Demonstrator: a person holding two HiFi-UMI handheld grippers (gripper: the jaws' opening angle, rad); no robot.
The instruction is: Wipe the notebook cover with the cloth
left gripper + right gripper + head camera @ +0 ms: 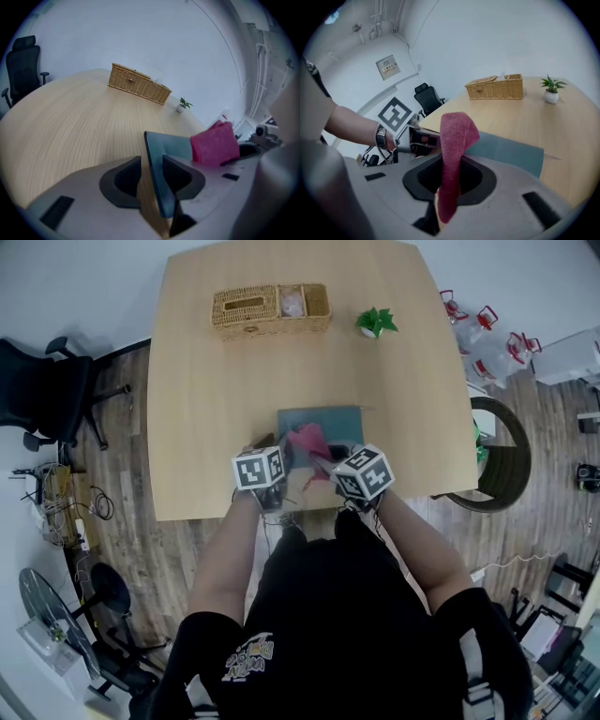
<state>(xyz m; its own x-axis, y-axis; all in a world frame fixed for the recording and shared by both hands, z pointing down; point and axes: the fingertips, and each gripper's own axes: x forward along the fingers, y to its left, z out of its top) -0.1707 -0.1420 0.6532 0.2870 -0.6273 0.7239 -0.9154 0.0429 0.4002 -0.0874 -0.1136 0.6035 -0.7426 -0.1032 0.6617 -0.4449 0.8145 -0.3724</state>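
In the head view, the left gripper and right gripper are hiding the near edge of the notebook. The pink cloth is covering part of it.

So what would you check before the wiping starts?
1. The cloth held in the right gripper: ok, pinched between its jaws.
2. Edge of the notebook between the jaws of the left gripper: ok.
3. That notebook clamped firmly: not ok, a gap shows on one side.
4. The cloth touching the cover: cannot tell.
5. The basket and plant out of the way: ok, both at the far end of the table.
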